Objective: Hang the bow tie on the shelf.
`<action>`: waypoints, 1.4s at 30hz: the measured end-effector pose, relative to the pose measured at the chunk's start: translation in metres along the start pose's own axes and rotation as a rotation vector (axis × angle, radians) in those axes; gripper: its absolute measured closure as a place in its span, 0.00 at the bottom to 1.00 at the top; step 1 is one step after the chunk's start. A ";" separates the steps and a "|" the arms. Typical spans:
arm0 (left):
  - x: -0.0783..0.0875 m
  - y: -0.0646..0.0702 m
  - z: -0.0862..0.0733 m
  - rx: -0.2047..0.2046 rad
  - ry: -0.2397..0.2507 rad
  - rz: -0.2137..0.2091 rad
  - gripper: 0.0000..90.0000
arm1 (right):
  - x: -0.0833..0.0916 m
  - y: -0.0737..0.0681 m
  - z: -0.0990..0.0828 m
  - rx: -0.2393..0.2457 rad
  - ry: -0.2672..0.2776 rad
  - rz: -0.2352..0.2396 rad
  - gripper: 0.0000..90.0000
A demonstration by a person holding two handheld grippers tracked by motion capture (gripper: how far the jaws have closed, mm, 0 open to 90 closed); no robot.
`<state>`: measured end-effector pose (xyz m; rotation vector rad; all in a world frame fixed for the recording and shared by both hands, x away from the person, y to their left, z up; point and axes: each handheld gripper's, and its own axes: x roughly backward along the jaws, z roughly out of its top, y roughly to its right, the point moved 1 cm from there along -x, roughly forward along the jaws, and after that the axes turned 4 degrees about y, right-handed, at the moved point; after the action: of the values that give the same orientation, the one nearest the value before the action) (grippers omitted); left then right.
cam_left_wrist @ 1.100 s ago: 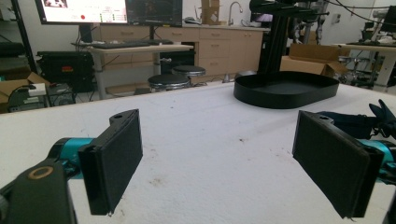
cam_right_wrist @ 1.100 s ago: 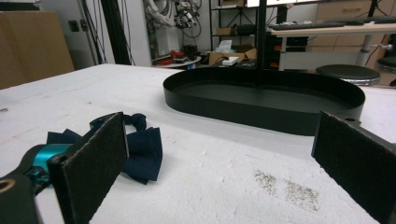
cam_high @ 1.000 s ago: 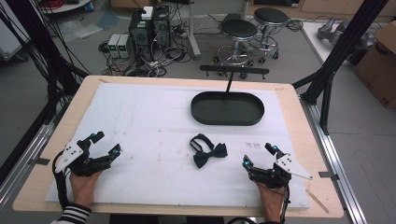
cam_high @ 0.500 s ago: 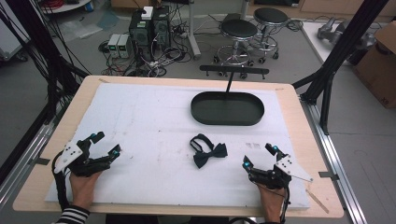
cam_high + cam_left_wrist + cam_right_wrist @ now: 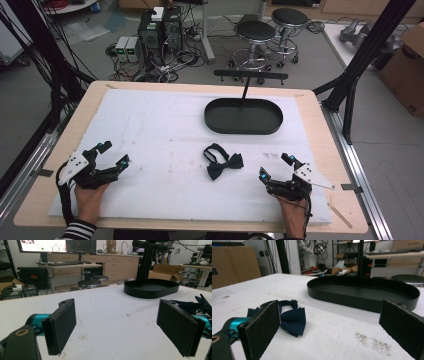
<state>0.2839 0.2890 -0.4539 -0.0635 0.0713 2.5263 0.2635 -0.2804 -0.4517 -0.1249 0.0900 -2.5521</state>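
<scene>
Change: nothing is shifting between the earlier high views and this one; both grippers are staying where they were and the bow tie is lying in the same spot.
Bow tie [image 5: 224, 162]: it is lying flat on the white mat [image 5: 150, 130], nearer the person's right side, well short of the black oval tray [image 5: 243, 116]; its strap is curling toward the tray.
Right gripper [image 5: 276, 167]: it is resting on the mat just right of the bow tie, apart from it, jaws spread wide and gripping nothing. In the right gripper view the bow tie [image 5: 292, 316] is sitting beside the left jaw, not between the two.
Left gripper [image 5: 113, 153]: it is resting near the mat's left edge, well apart from the bow tie, jaws also wide and empty.
Meaning: the work is likely waiting to begin; the right gripper is the better placed for a first reach.
</scene>
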 end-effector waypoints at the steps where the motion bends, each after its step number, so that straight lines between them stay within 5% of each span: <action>1: 0.000 0.000 0.000 -0.004 -0.001 0.000 0.18 | 0.000 0.000 0.000 0.000 0.000 0.000 0.03; 18: 0.000 -0.001 0.000 0.009 -0.001 0.001 0.18 | -0.023 -0.008 0.032 -0.037 -0.149 0.139 0.03; 42: 0.000 -0.002 0.000 0.016 -0.001 0.003 0.18 | -0.078 -0.017 0.055 0.083 -0.407 0.278 0.03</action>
<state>0.2851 0.2907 -0.4539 -0.0550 0.0914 2.5289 0.3251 -0.2250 -0.4011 -0.5553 -0.1458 -2.2025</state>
